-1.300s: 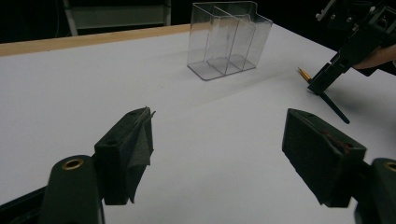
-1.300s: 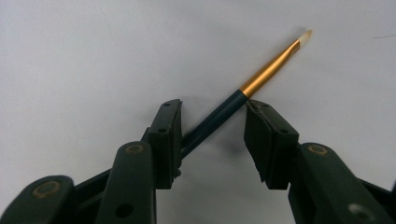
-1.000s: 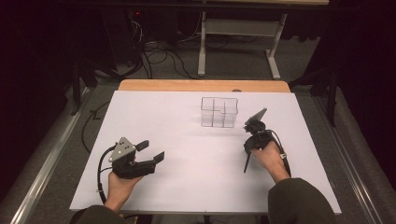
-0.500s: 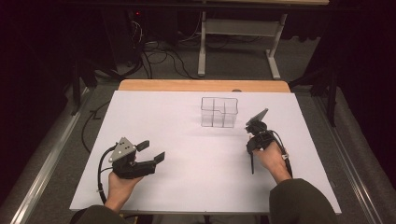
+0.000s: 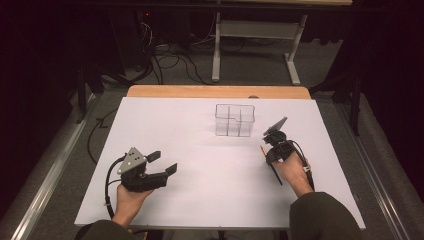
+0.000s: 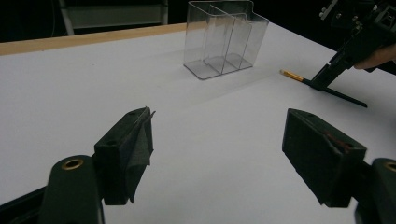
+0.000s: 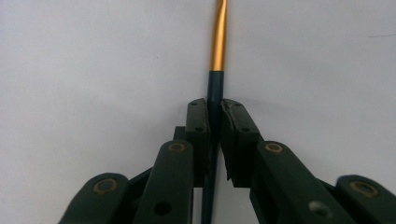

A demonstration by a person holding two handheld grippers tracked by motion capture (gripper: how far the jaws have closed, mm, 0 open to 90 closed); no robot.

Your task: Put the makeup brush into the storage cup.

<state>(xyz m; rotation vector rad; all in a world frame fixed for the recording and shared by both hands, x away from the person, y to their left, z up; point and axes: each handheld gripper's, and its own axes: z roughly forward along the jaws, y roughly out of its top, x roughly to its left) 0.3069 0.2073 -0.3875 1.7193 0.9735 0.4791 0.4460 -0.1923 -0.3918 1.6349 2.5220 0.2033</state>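
Brush point(image 7: 215, 88), lying flat on the table point(image 5: 200, 130), is clamped by the right gripper point(image 5: 270, 150) near the clear organizer point(image 5: 234, 120), probably for loading, while the left gripper point(image 5: 162, 162) is held apart, empty.

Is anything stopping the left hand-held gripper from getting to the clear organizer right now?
Probably not. The left hand-held gripper is open and holds nothing, and bare table lies between it and the organizer.

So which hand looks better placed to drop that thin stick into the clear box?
Probably the right: the right gripper is already clamped on the brush beside the clear divided box. The left gripper sits open, farther off.
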